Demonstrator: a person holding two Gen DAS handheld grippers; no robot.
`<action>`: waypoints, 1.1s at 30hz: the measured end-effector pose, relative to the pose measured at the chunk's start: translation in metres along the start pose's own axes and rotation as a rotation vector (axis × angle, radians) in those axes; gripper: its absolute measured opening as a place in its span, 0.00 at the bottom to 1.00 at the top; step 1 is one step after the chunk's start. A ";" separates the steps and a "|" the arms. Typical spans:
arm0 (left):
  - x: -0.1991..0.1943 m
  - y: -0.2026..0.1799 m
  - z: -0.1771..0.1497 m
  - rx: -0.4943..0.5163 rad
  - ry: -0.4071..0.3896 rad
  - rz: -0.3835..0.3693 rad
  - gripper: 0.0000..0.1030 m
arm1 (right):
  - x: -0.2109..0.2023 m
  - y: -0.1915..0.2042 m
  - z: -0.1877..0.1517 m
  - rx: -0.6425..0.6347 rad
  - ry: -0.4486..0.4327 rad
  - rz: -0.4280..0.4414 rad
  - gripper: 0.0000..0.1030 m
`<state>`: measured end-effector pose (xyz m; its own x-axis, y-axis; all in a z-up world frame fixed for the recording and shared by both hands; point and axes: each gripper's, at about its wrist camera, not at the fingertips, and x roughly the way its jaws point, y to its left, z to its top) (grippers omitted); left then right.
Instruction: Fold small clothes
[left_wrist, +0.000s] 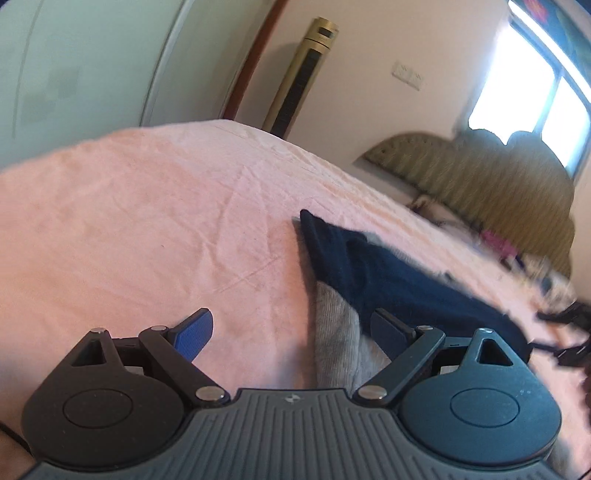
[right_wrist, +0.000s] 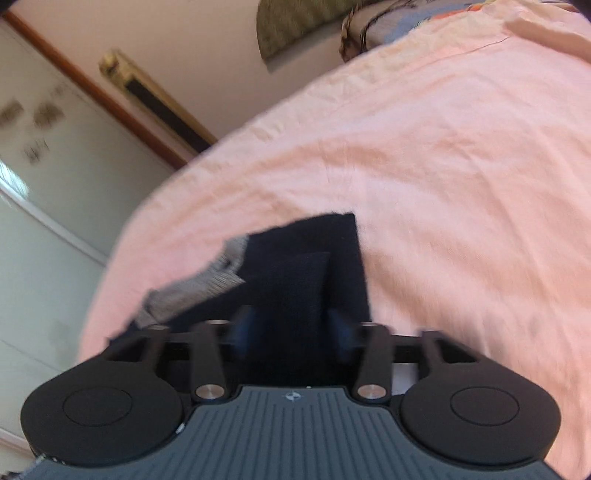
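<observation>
Pink bedsheet; both jaws apart, navy garment between right's.

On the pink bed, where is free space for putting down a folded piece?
Free: the wide pink sheet left of the navy garment, toward the bed's far edge. Crowded: the headboard side, with blurred small items.

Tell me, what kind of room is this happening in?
Most likely a bedroom: a bed with a pink sheet, a padded headboard against the wall, and a bright window. Small dark clothes lie on the sheet.
</observation>
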<state>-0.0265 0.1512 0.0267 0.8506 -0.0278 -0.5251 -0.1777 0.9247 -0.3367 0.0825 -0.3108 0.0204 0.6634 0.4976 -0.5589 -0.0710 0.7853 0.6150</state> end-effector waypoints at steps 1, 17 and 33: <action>-0.006 -0.008 -0.002 0.053 0.013 0.011 0.91 | -0.014 0.006 -0.010 -0.031 0.001 0.023 0.64; -0.040 0.023 0.010 0.534 0.108 0.380 0.57 | -0.141 0.025 -0.134 -0.452 0.303 -0.236 0.76; -0.080 -0.008 -0.059 0.317 0.264 0.028 0.14 | -0.114 0.116 -0.248 -0.779 0.417 -0.104 0.79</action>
<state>-0.1220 0.1234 0.0256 0.6839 -0.0594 -0.7272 -0.0023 0.9965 -0.0836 -0.1861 -0.1856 0.0175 0.3800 0.3842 -0.8414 -0.6128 0.7860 0.0821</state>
